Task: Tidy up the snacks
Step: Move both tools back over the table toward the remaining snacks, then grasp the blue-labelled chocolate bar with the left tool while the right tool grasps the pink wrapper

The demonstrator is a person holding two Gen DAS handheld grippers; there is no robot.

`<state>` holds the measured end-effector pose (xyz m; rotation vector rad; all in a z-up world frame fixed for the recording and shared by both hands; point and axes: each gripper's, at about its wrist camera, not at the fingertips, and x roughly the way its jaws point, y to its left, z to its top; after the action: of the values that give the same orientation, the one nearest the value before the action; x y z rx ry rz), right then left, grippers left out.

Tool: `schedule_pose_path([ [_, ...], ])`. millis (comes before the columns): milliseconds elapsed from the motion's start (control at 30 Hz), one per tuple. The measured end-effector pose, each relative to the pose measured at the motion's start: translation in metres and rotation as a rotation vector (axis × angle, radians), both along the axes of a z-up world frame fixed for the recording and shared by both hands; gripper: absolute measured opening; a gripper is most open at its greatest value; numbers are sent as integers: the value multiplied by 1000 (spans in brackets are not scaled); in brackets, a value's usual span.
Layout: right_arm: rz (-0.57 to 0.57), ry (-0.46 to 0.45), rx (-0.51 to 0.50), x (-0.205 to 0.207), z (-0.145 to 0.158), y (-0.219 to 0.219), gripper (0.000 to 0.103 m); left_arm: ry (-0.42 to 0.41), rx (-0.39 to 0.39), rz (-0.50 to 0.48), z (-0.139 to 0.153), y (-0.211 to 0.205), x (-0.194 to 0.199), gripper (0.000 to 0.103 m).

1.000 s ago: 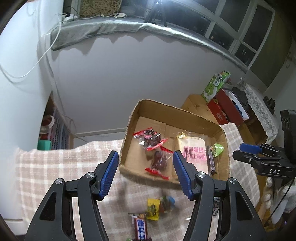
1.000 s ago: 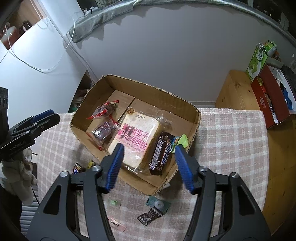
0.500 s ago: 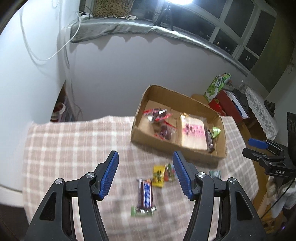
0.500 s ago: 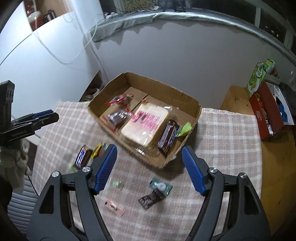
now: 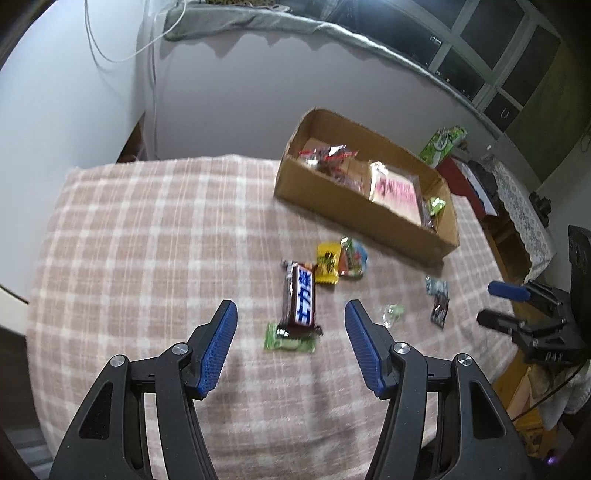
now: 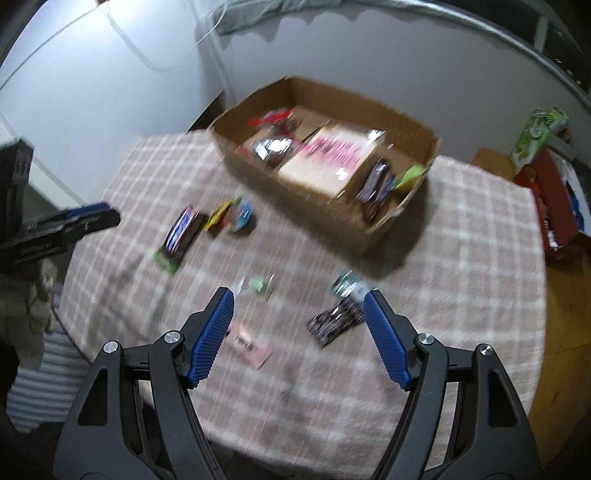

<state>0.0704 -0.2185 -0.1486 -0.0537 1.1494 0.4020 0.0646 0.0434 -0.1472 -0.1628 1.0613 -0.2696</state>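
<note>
A table with a pink and white checked cloth (image 5: 147, 236) fills the middle. Behind it, at twelve o'clock, is a plain grey wall (image 5: 229, 92). A grey blanket (image 5: 258, 26) lies along the ledge on top of the wall. Dark windows (image 5: 491, 48) with pale frames sit at one o'clock. A white cable (image 5: 122, 55) hangs at eleven o'clock. A wooden side table (image 6: 487, 157) stands at two o'clock.

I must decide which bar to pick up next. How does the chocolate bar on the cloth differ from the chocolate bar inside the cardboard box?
The bar on the cloth lies in the open, its end overlapping a green packet; the bar in the box sits beside the bread pack. The first shows a blue label; the second looks blurred. Both have dark wrappers.
</note>
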Motion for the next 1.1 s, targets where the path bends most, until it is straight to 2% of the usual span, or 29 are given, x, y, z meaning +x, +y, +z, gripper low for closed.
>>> schedule_pose_path([
  [133, 75, 31, -17, -11, -16, 16, 74, 17, 7, -9, -11, -3, -2, 60],
  [233, 120, 64, -30, -16, -28, 26, 65, 32, 10, -26, -18, -7, -2, 59],
  [467, 186, 112, -57, -20, -50, 41, 56, 58, 16, -50, -31, -16, -2, 58],
  [900, 270, 146, -134, -17, -75, 56, 54, 85, 32, -72, -44, -21, 11, 58],
  [967, 280, 152, -150, -16, -79, 59, 43, 92, 40, -81, -47, -24, 15, 57],
  [1100, 288, 142, -171, -14, -84, 66, 40, 99, 66, -101, -53, -32, 22, 55],
])
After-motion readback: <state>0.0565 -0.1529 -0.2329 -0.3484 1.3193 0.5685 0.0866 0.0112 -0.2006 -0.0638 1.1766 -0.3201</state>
